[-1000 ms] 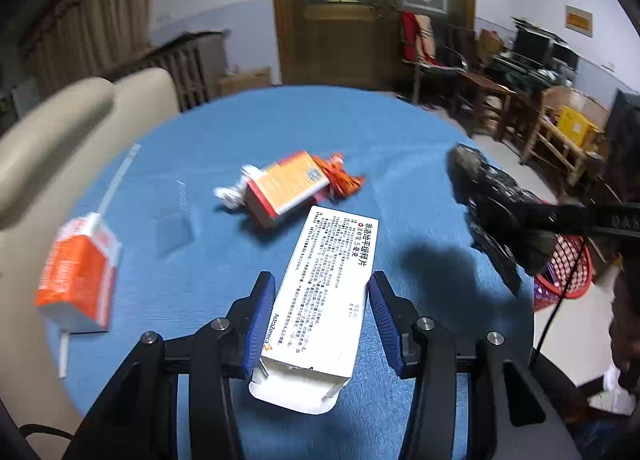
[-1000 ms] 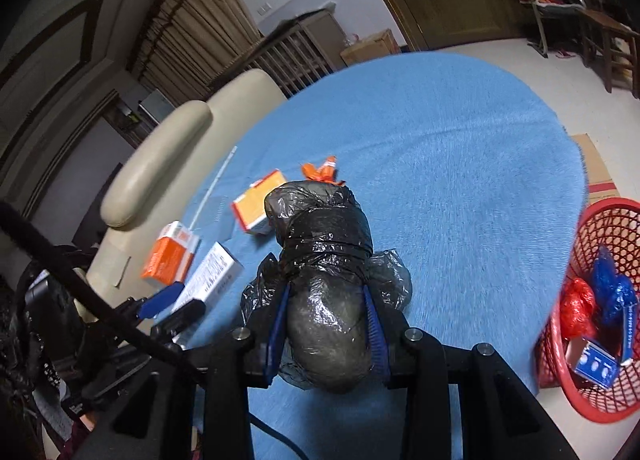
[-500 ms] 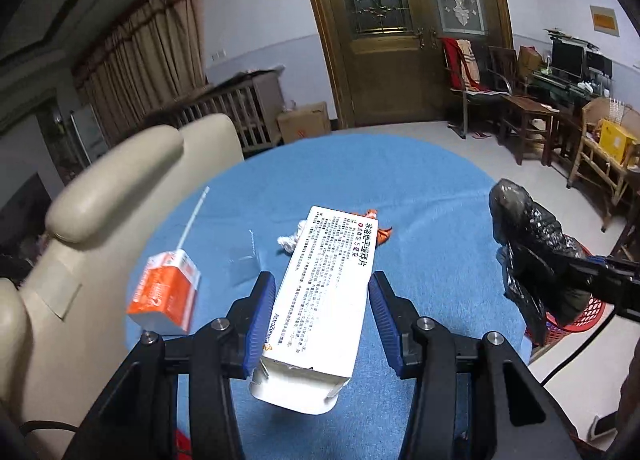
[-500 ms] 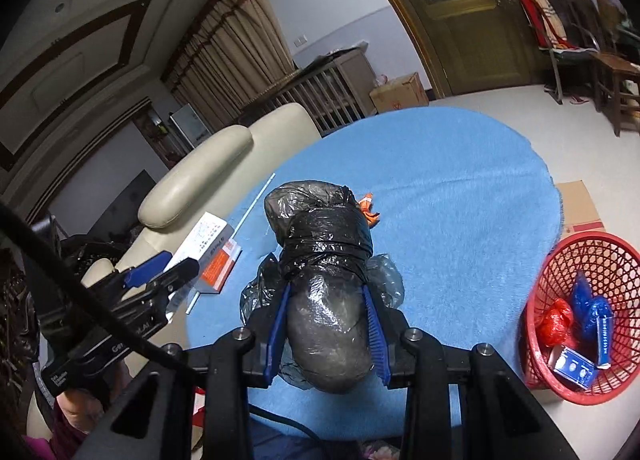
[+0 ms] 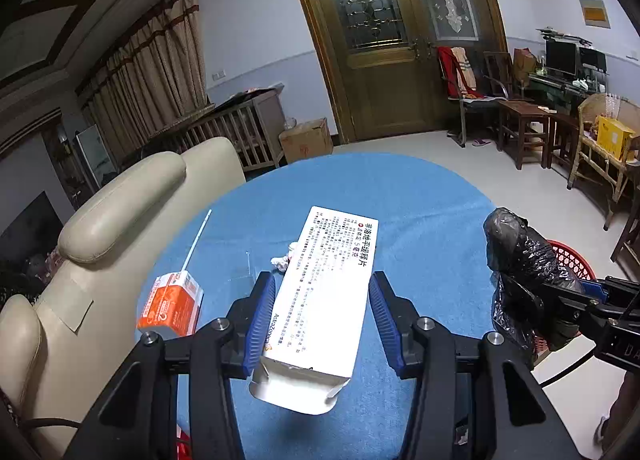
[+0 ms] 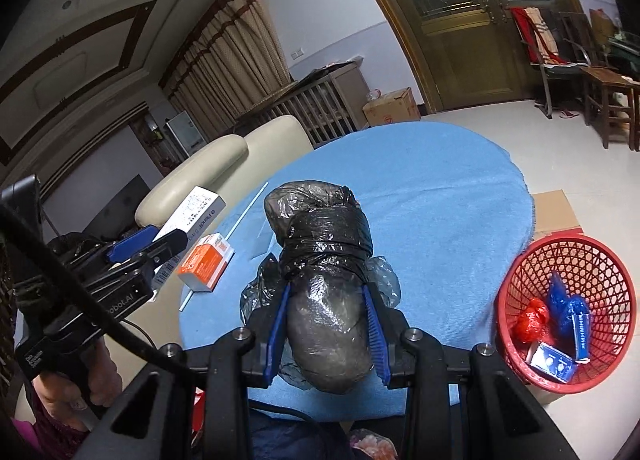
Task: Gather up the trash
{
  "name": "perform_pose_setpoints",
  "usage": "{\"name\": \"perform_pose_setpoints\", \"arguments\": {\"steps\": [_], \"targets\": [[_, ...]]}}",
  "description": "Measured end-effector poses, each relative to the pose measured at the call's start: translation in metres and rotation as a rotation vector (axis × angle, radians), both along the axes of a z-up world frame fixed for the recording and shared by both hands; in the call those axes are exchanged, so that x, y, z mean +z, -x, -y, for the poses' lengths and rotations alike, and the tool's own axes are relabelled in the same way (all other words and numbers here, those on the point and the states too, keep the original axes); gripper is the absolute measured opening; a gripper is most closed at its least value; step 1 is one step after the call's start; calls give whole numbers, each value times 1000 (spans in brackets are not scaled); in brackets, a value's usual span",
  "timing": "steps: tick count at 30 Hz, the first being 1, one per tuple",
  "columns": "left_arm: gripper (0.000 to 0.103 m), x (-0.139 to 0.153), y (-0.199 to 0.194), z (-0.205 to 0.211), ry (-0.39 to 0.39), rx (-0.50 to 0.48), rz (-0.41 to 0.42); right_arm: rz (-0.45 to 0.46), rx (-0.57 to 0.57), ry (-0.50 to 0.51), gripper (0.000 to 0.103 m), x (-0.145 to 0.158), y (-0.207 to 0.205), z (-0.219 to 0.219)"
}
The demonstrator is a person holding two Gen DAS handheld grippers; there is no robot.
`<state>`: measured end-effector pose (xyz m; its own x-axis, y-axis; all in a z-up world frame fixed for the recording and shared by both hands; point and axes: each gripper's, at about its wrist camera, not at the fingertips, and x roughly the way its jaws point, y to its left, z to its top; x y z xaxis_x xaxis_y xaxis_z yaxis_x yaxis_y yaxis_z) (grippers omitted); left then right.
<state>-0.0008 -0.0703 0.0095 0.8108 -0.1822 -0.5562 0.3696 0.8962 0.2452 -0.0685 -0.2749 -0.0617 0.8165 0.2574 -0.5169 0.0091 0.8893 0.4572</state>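
Left gripper (image 5: pixel 322 310): you had it clamped on the white medicine box (image 5: pixel 324 284), blue pads against both long sides, the box's torn flap hanging at lower centre of the left wrist view.
Left pose: you held it angled down over the blue round table (image 5: pixel 420 200), the box clear of the cloth.
Right gripper (image 6: pixel 328 324): you had it clenched on the black plastic bundle (image 6: pixel 324 272), centre of the right wrist view.
Right pose: tilted down, above the table's near edge.
Your hand (image 6: pixel 80 392): wrapped round the left gripper's handle, lower left.
Red basket (image 6: pixel 568 260): on the floor, lower right, beside the table.
Orange carton (image 5: pixel 172 304): lying on the table, left of centre.
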Motion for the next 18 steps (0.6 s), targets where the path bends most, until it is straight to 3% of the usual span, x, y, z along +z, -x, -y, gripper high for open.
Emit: {"name": "perform_pose_setpoints", "arguments": {"steps": [18], "targets": [[50, -3, 1, 12, -29, -15, 4, 2, -34, -2, 38, 6, 11, -6]]}}
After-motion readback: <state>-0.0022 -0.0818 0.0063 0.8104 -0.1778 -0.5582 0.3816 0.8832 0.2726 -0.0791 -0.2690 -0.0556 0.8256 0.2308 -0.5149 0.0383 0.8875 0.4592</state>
